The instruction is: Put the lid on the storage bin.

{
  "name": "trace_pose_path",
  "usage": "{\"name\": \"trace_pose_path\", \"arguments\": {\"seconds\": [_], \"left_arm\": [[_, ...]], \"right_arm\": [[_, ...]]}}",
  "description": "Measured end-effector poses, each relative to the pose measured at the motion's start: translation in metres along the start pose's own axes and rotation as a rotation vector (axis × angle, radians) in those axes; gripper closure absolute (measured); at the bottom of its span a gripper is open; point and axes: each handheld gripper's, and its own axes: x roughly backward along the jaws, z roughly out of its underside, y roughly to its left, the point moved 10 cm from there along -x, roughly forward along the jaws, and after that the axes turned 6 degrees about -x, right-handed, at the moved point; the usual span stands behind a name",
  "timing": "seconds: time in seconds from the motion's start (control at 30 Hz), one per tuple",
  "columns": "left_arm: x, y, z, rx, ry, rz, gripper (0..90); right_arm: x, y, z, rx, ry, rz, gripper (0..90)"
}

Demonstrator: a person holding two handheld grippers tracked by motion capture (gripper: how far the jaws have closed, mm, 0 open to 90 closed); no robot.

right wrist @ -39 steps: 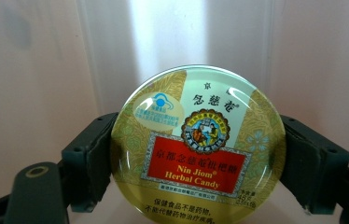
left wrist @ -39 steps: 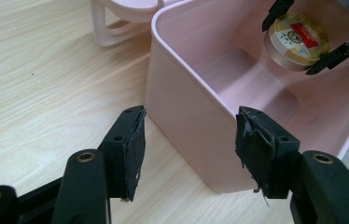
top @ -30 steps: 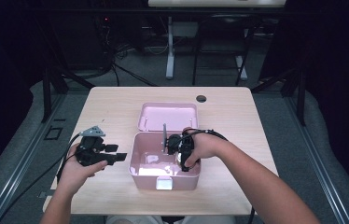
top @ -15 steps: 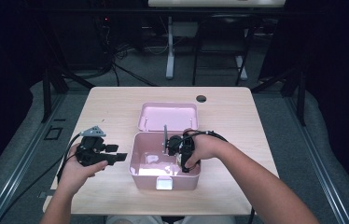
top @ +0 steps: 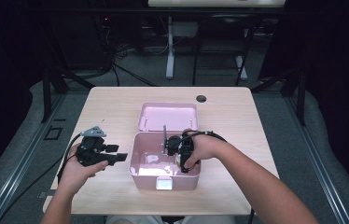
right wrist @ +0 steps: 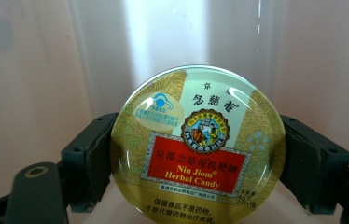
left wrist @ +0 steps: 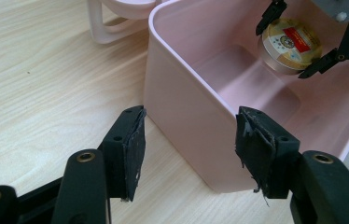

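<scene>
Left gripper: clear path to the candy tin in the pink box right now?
Probably not. The left gripper sits open outside the pink box, its wall in front, and the right gripper already clamps the candy tin inside.

Lab recording space, dark curtains, floor cables, lone wooden table

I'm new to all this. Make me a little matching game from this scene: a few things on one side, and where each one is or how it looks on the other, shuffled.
Things:
1. candy tin
2. pink box
3. left gripper
4. box lid

States:
a. open, beside the box's outer wall
b. lies flat on the table behind the box
c. gripped between the right gripper's jaws
d. stands open, mid-table

Pairs: 1-c, 2-d, 3-a, 4-b
</scene>
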Motion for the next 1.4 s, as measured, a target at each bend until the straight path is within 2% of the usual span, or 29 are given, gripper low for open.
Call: {"name": "trace_pose_path", "arguments": {"seconds": [0.3, 0.53, 0.67, 0.73, 1.0, 1.4], "left_arm": [[0.000, 0.000, 0.000, 0.002, 0.000, 0.001, 43.0], [0.000, 0.000, 0.000, 0.003, -0.002, -0.002, 43.0], [0.000, 0.000, 0.000, 0.000, -0.003, -0.002, 43.0], [0.001, 0.000, 0.000, 0.000, -0.001, -0.002, 43.0], [0.000, 0.000, 0.000, -0.001, 0.001, 0.000, 42.9], [0.000, -0.001, 0.000, -0.001, 0.000, -0.006, 43.0]], "right_arm": [[-0.005, 0.002, -0.002, 0.011, 0.008, 0.001, 19.7], [-0.007, 0.002, -0.002, 0.003, 0.007, -0.007, 19.7], [-0.007, -0.001, 0.000, -0.007, 0.014, 0.004, 18.2], [-0.005, -0.002, -0.001, -0.014, 0.006, 0.008, 16.2], [0.003, 0.000, 0.000, -0.027, -0.017, 0.008, 17.1], [0.036, -0.002, 0.003, -0.044, -0.065, 0.035, 19.8]]}}
